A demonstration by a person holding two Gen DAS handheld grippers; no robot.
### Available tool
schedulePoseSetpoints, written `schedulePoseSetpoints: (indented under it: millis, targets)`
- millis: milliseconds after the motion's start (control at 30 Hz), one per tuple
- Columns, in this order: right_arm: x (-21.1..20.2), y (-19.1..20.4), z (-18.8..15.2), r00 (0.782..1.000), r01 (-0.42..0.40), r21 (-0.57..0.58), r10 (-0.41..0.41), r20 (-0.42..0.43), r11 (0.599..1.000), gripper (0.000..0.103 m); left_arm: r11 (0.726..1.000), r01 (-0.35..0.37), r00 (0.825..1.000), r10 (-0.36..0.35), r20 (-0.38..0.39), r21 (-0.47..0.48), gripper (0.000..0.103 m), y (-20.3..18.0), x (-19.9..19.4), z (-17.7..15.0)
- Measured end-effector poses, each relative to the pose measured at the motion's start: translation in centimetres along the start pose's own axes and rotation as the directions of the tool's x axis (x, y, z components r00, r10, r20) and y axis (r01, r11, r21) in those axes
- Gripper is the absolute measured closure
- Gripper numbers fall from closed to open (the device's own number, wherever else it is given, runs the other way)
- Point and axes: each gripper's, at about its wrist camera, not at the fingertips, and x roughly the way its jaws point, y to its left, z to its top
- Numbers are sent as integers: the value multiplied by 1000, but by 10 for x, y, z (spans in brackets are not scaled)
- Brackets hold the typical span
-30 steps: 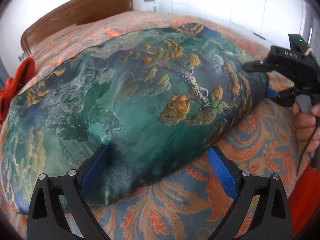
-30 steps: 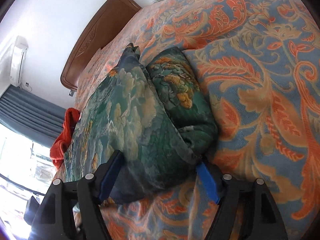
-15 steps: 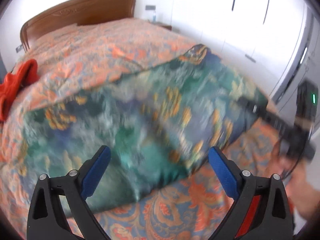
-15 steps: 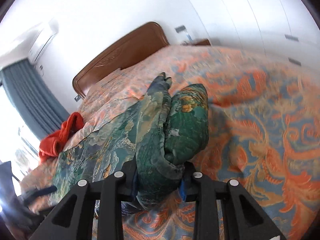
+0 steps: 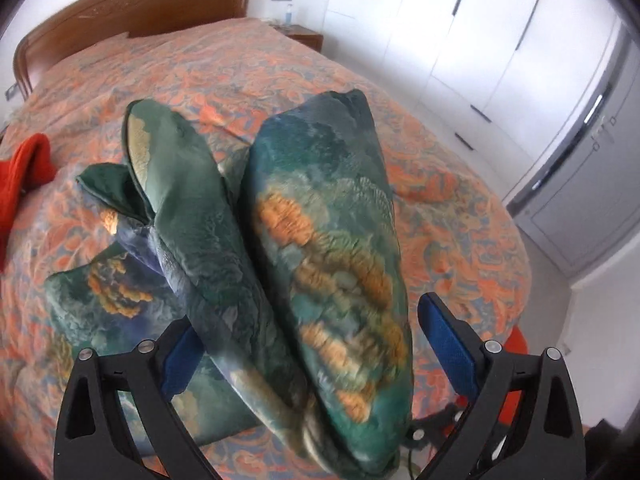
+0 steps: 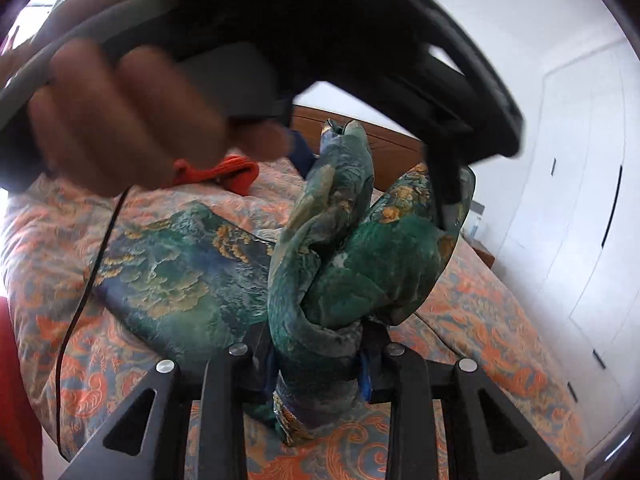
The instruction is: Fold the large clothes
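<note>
A large green garment (image 5: 328,240) with orange and blue print lies partly on the bed, and one bunched end of it is lifted off the bedspread. My right gripper (image 6: 316,354) is shut on that bunched end, and two folds of the garment (image 6: 340,248) rise upright from its jaws. My left gripper (image 5: 312,324) is open wide above the bed. The raised cloth passes between its blue pads (image 5: 444,340); the right-hand pad stands apart from it. In the right wrist view the left gripper's dark body (image 6: 360,40) and the hand (image 6: 120,120) holding it hang blurred over the cloth.
An orange and blue patterned bedspread (image 5: 240,68) covers the bed, with a wooden headboard (image 5: 132,0) at the far end. A red garment (image 5: 24,168) lies at the bed's left edge. White wardrobe doors (image 5: 480,40) and a nightstand (image 5: 304,36) stand to the right. A black cable (image 6: 80,280) dangles.
The right gripper has closed on the garment's edge, rolled and lifted it, so the flat cloth now stands up in folds. The left gripper has risen and stayed open.
</note>
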Motion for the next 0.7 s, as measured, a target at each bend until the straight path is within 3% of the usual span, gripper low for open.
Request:
schedulePoseSetpoints:
  millis: [133, 167, 200, 267, 400, 467, 533, 600, 700]
  targets:
    - [-6, 41, 4, 999, 21, -152, -15, 38, 988, 73, 989, -148, 988, 147, -39, -21, 6, 15, 14, -8]
    - [-6, 50, 4, 999, 19, -188, -11, 44, 982, 73, 983, -184, 982, 183, -47, -24, 27, 18, 17, -11]
    - [-6, 54, 4, 999, 16, -201, -7, 46, 979, 73, 978, -207, 977, 205, -64, -26, 56, 22, 20, -16]
    - [-2, 57, 4, 999, 2, -198, 5, 37, 980, 73, 984, -169, 983, 163, -88, -61, 68, 33, 23, -18]
    - [-4, 37, 5, 994, -113, -45, 113, -5, 993, 55, 985, -159, 985, 154, -76, -69, 72, 54, 14, -18]
    - [-23, 15, 3, 971, -240, 92, 238, 29, 966, 44, 984, -156, 986, 151, -66, -82, 72, 71, 7, -17]
    - [-40, -11, -3, 941, -338, 227, 328, 80, 914, 44, 982, -157, 987, 151, -59, -103, 72, 92, 1, -18]
    - [-42, -27, -9, 938, -344, 284, 339, 70, 895, 44, 977, -174, 984, 168, -56, -124, 71, 114, -6, -25]
    - [-27, -43, -17, 953, -292, 300, 304, 7, 908, 47, 966, -200, 979, 192, -63, -164, 70, 149, -9, -36]
